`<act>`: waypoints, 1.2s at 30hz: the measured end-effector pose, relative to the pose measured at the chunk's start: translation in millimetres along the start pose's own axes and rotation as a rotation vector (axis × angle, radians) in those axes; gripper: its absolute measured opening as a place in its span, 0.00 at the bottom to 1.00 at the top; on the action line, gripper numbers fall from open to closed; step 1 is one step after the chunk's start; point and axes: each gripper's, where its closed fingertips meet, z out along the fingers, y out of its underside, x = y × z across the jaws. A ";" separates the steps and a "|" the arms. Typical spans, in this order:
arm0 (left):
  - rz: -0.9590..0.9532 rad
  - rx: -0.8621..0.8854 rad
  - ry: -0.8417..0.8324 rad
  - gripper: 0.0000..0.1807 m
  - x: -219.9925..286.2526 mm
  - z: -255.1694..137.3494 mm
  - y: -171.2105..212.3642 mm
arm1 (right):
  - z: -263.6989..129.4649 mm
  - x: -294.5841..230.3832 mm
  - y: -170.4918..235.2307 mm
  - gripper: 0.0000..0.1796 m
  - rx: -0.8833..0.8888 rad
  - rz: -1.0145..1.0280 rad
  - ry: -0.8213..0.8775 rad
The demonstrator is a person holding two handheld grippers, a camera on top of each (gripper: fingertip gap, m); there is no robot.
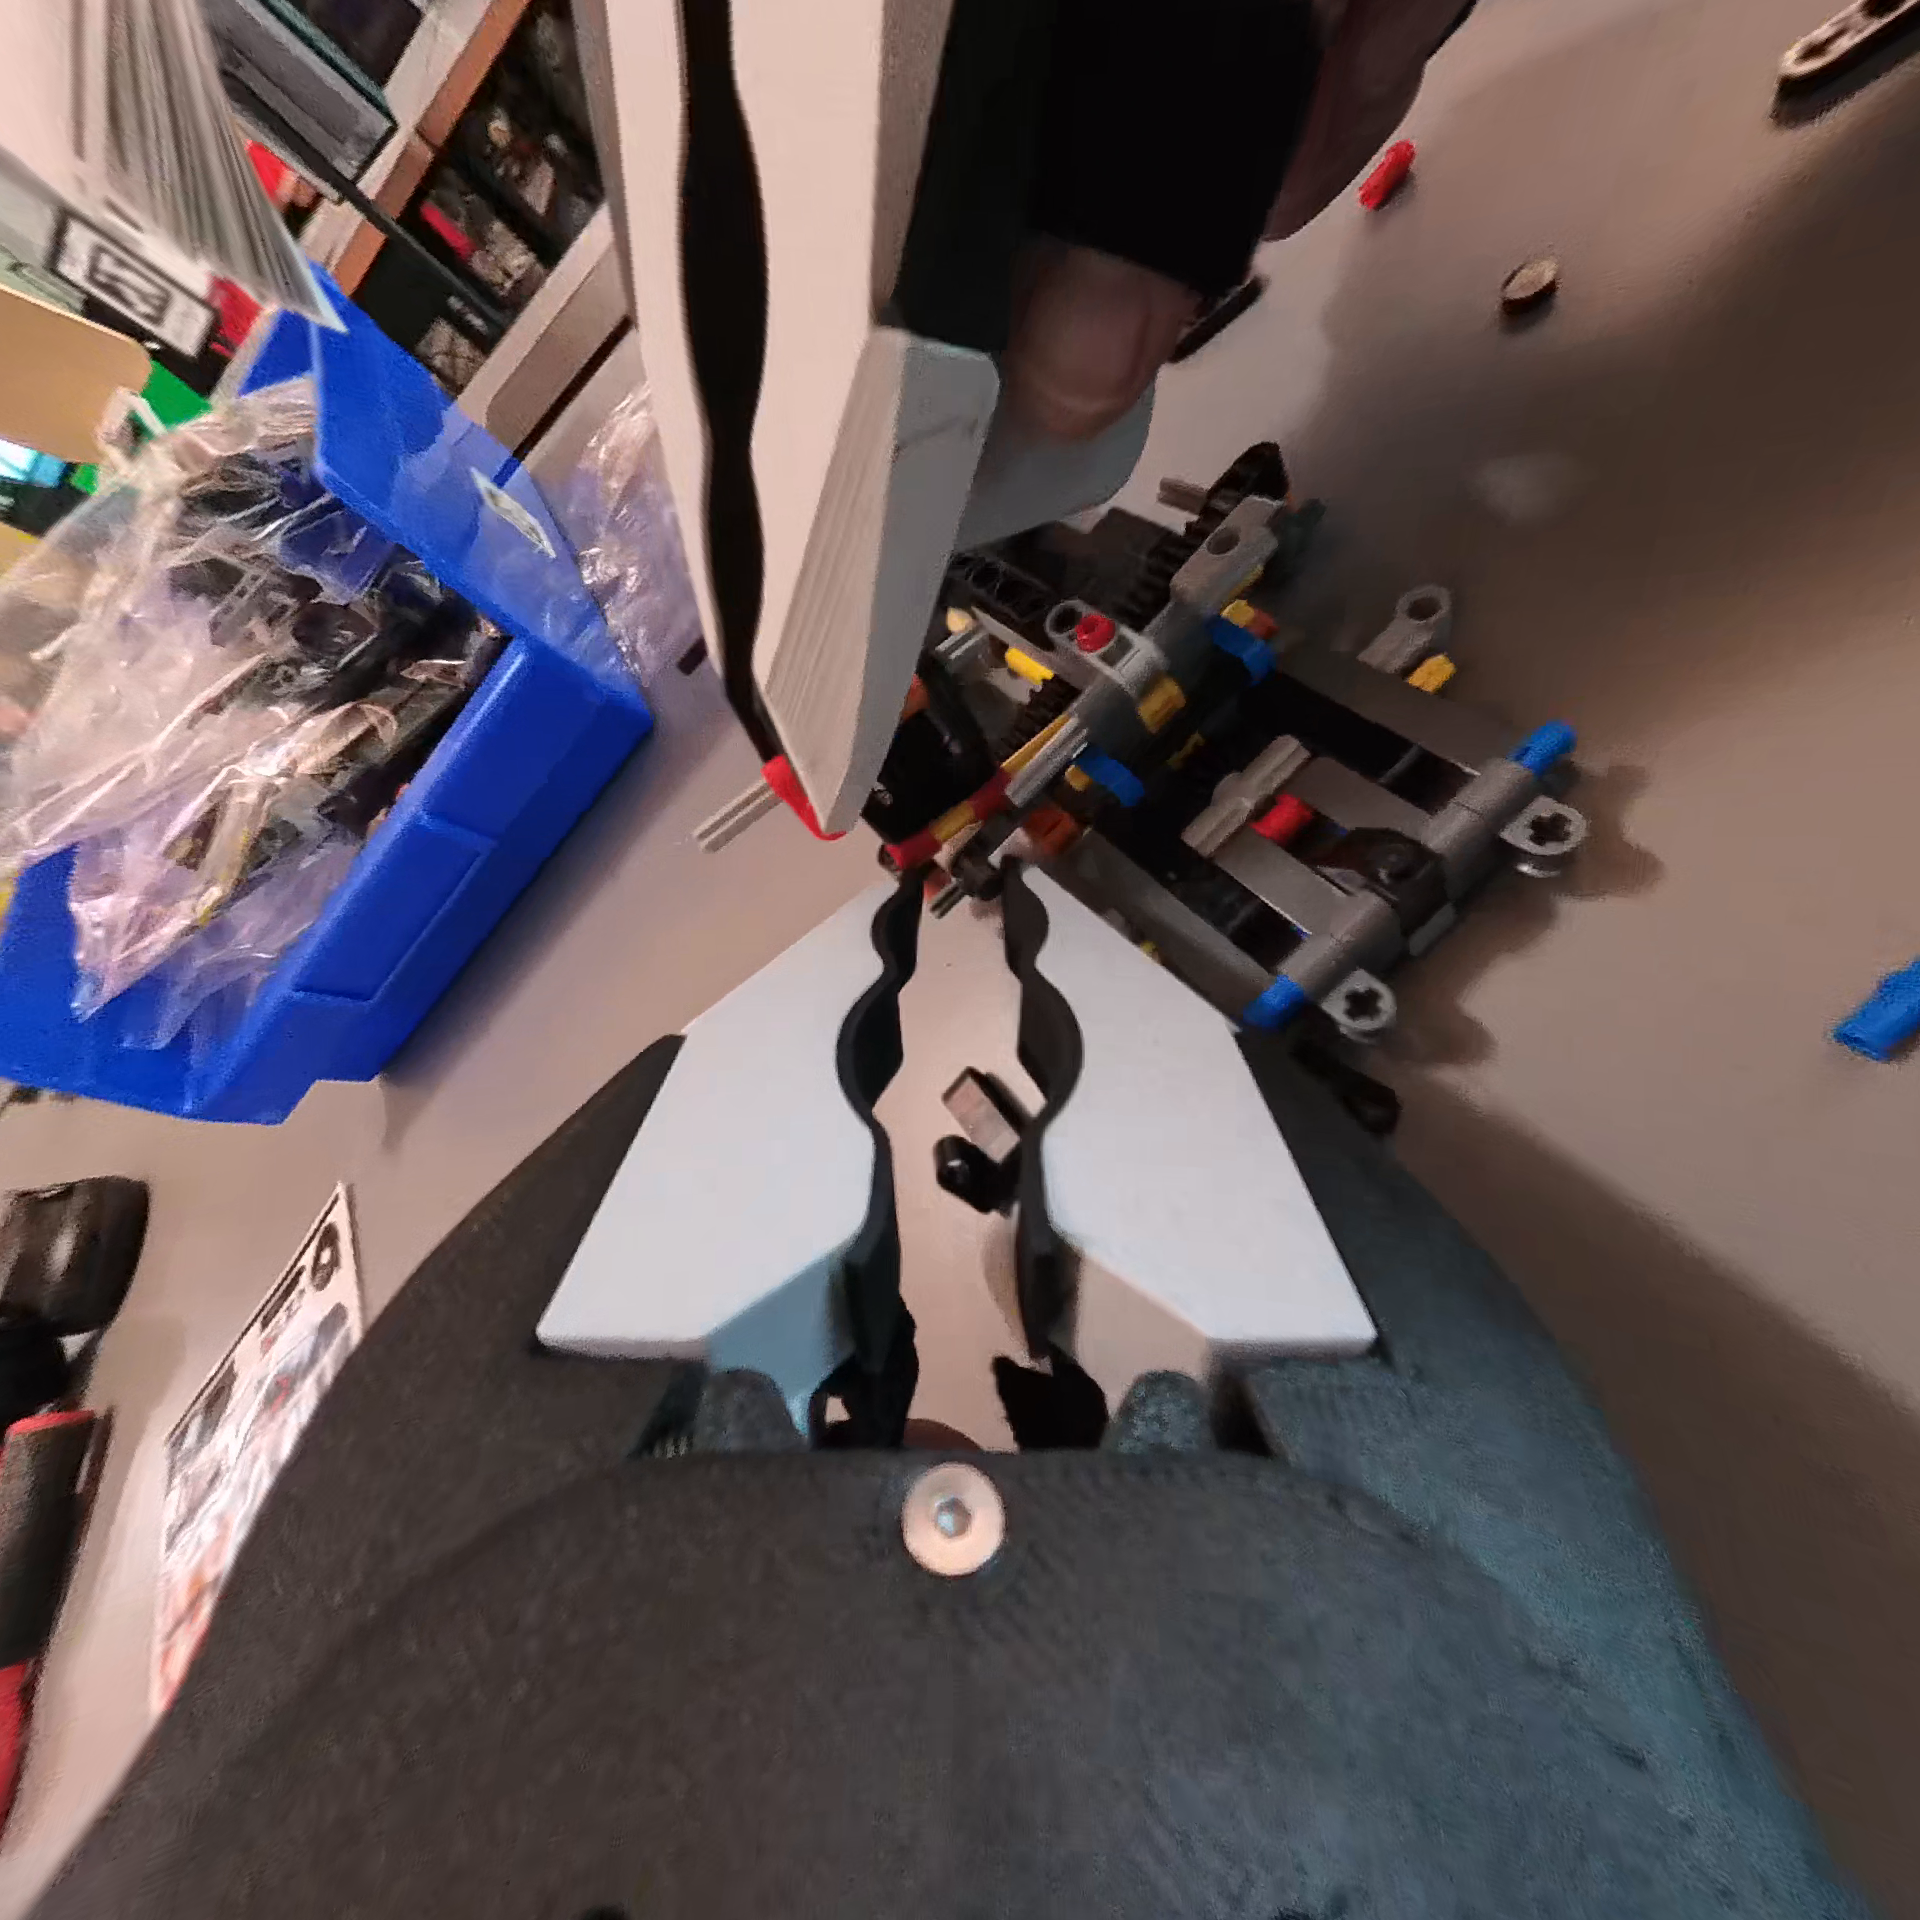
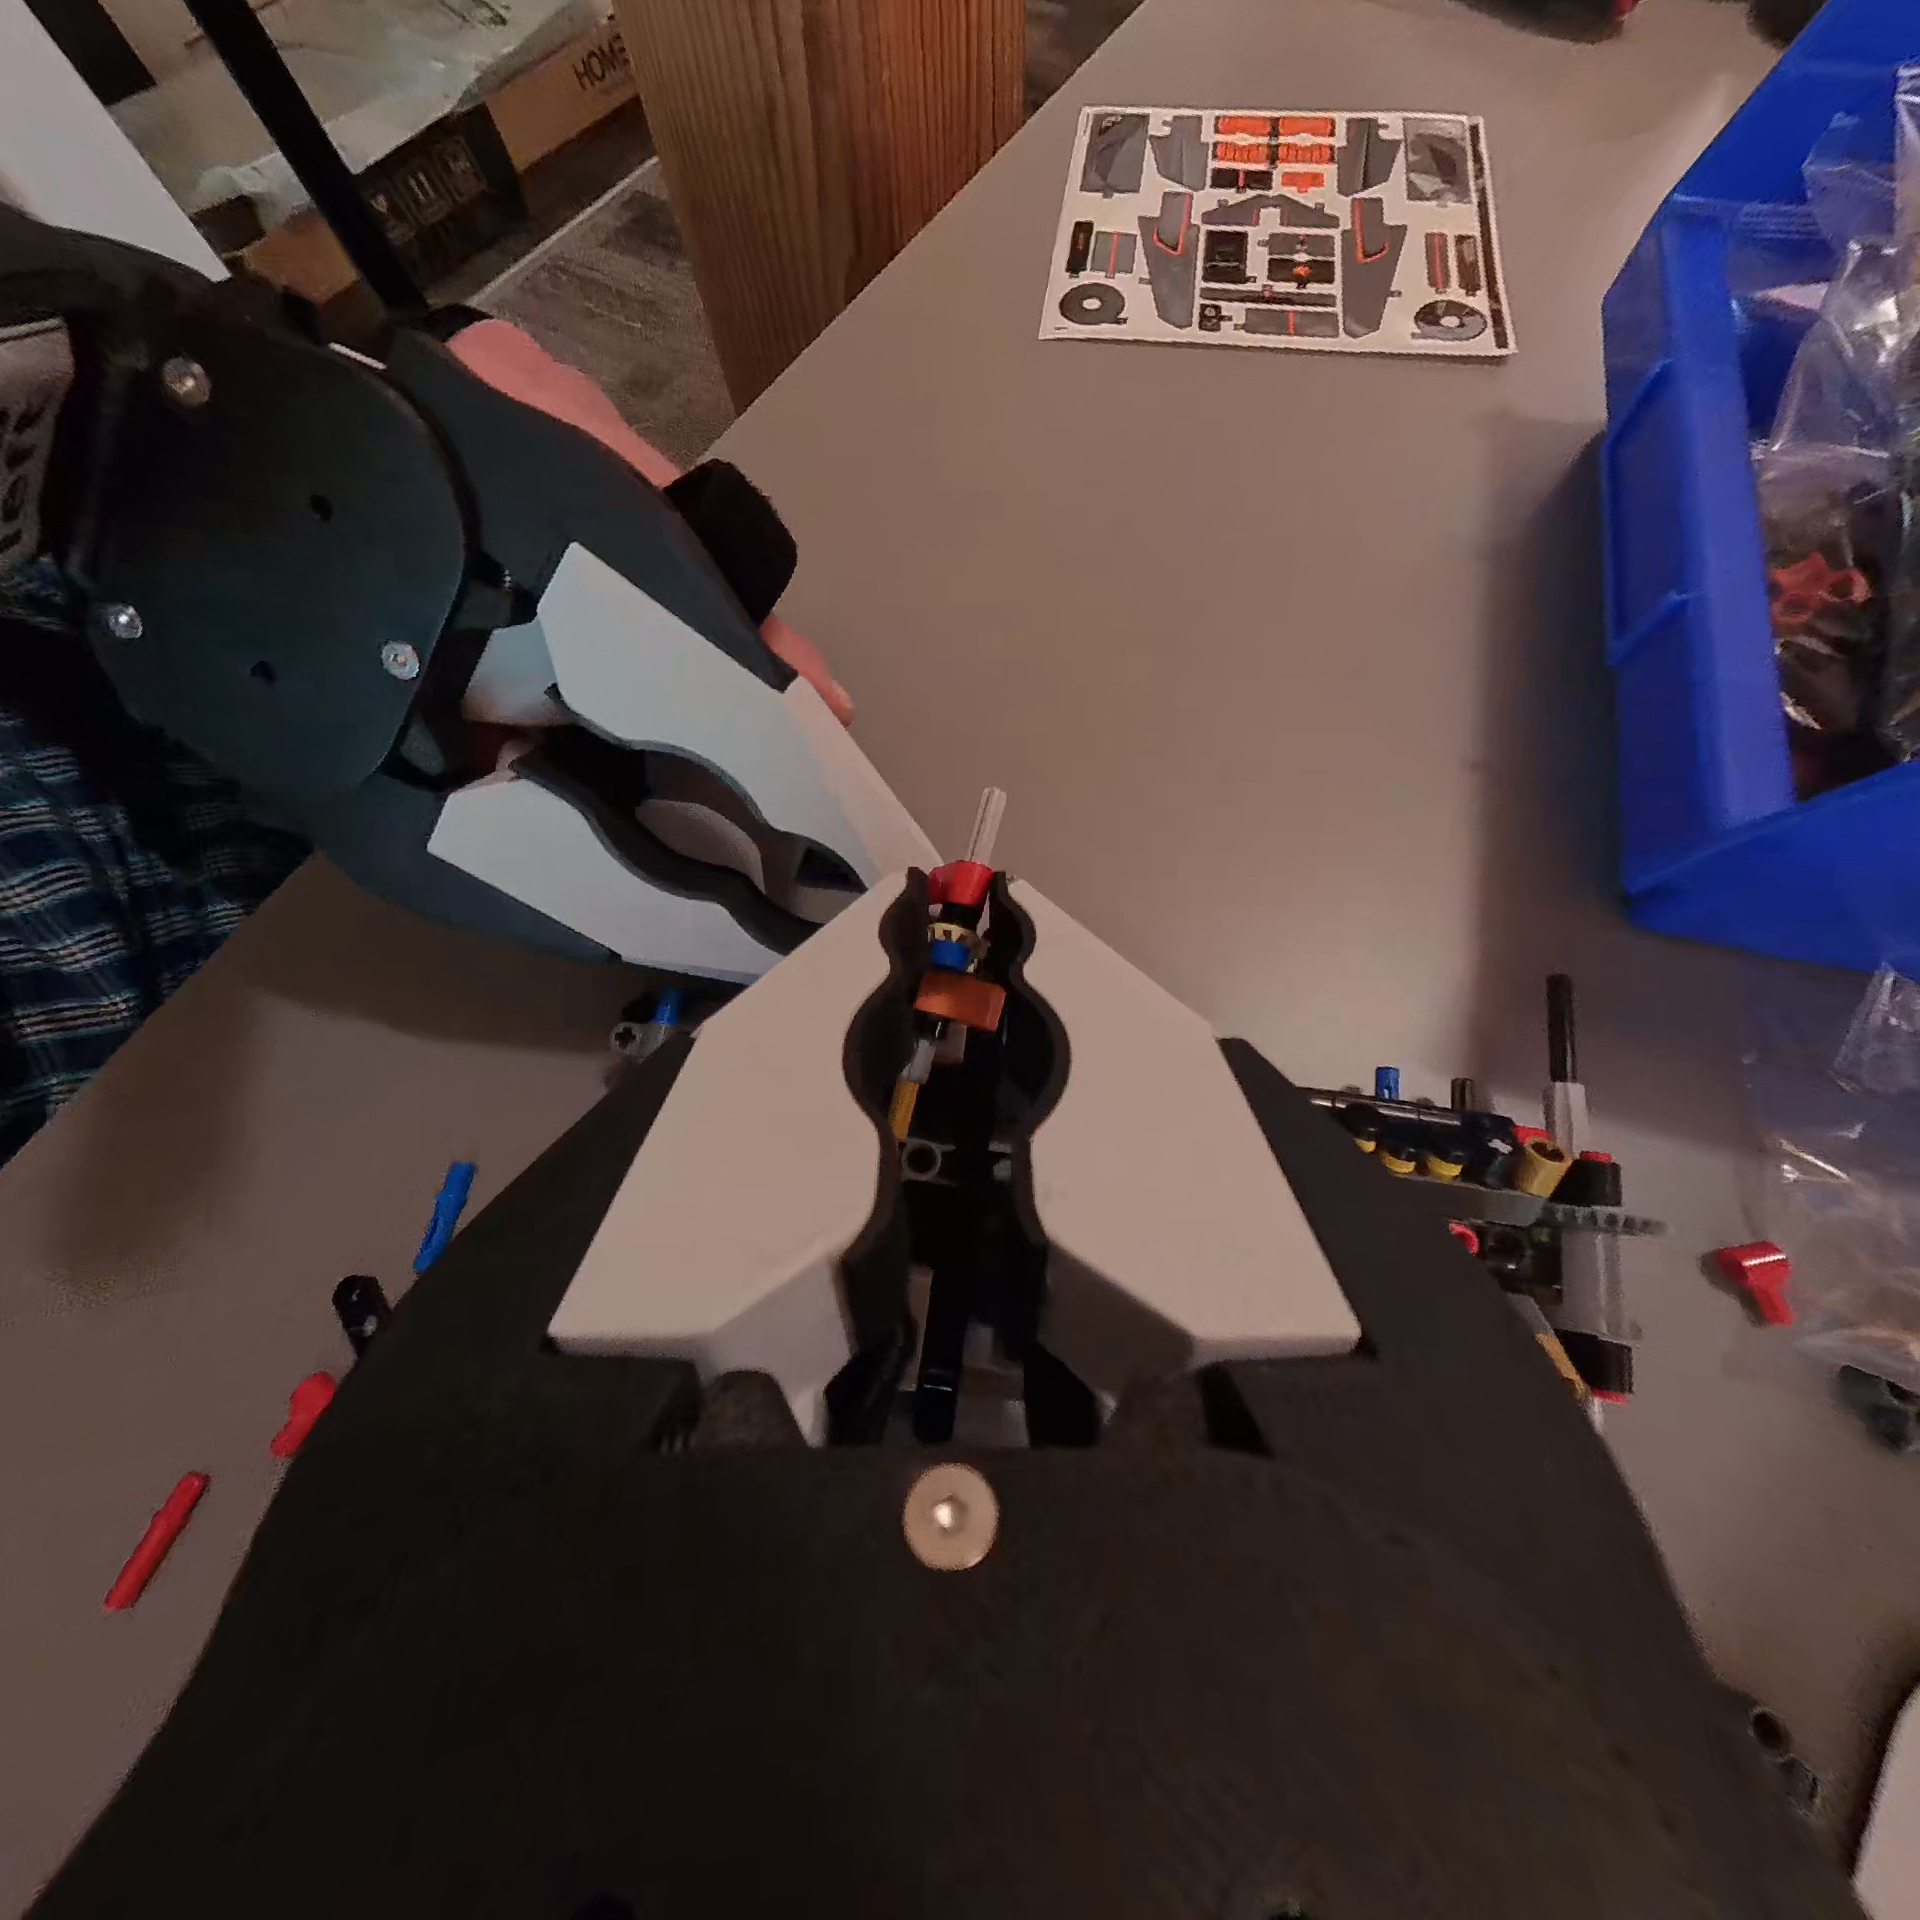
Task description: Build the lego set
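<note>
The partly built lego assembly [image 1: 1299, 790], grey and black beams with blue, yellow and red pins, lies on the grey table. Part of it shows beside my right gripper in the right wrist view [image 2: 1507, 1174]. My right gripper [image 2: 958, 883] is shut on a red bush [image 2: 958, 885] with a pale axle [image 2: 985, 821] sticking out of it. In the left wrist view the right gripper [image 1: 800, 800] comes down from above at the assembly's near-left end. My left gripper [image 1: 964, 883] is closed narrowly on a dark piece at the assembly's near corner.
A blue bin [image 1: 447, 831] of bagged parts stands left of the assembly and shows in the right wrist view [image 2: 1683, 623]. A sticker sheet [image 2: 1278, 229] lies farther off. Loose pins lie about: red [image 2: 156, 1538], blue [image 2: 445, 1216], blue [image 1: 1881, 1023]. A small black-and-grey piece [image 1: 977, 1132] lies under my left gripper. The grippers are tip to tip, or close to it.
</note>
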 end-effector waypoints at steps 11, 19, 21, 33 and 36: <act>-0.090 0.062 0.129 0.18 -1.0 -4.8 -4.4 | 0.2 -12.8 18.0 0.08 -0.101 -0.019 -0.068; -0.199 0.152 0.319 0.19 -0.6 -11.7 -16.8 | -25.5 -14.8 18.3 0.18 -0.106 -0.025 -0.077; -0.232 0.123 0.350 0.20 -0.4 -6.3 -14.9 | -33.7 -9.3 24.8 0.19 -0.131 -0.008 -0.049; -0.422 0.047 0.572 0.23 -1.5 2.7 -6.8 | -58.0 -7.6 57.4 0.16 -0.207 0.058 0.008; -0.477 0.044 0.661 0.17 6.2 1.7 -10.4 | -54.7 -10.5 60.9 0.15 -0.215 0.060 -0.006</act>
